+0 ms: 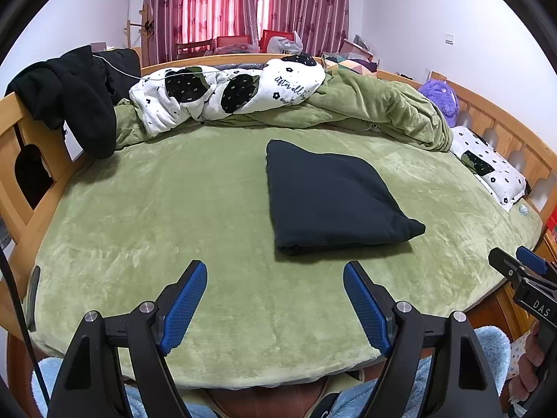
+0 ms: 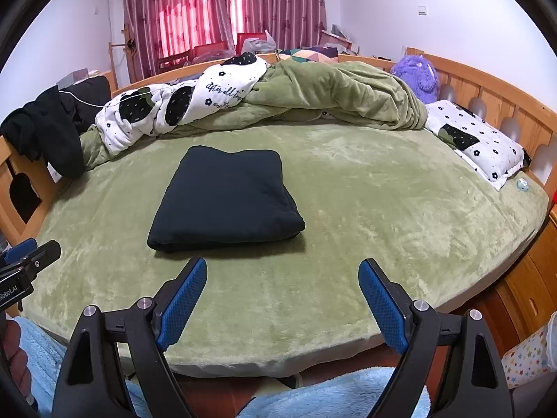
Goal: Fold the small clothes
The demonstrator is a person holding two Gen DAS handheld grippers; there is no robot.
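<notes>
A dark navy garment [image 1: 327, 198] [image 2: 226, 202] lies folded into a neat rectangle on the green bed cover [image 1: 174, 209] [image 2: 383, 209]. My left gripper [image 1: 275, 268] hangs open above the bed's near edge, short of the garment and a little to its left, with nothing between its blue pads [image 1: 184, 306]. In the right wrist view my right gripper [image 2: 282, 266] also stands open and empty, just in front of the garment's near right corner. The right gripper shows at the right edge of the left wrist view [image 1: 518, 264], and the left gripper at the left edge of the right wrist view [image 2: 33, 257].
A rumpled green duvet [image 1: 376, 104] and a white flower-print blanket [image 1: 222, 90] lie along the far side. Black clothes [image 1: 73, 97] hang over the wooden bed frame [image 1: 21, 181] at left. A patterned pillow [image 2: 484, 146] and a purple plush toy [image 2: 417, 73] sit at right.
</notes>
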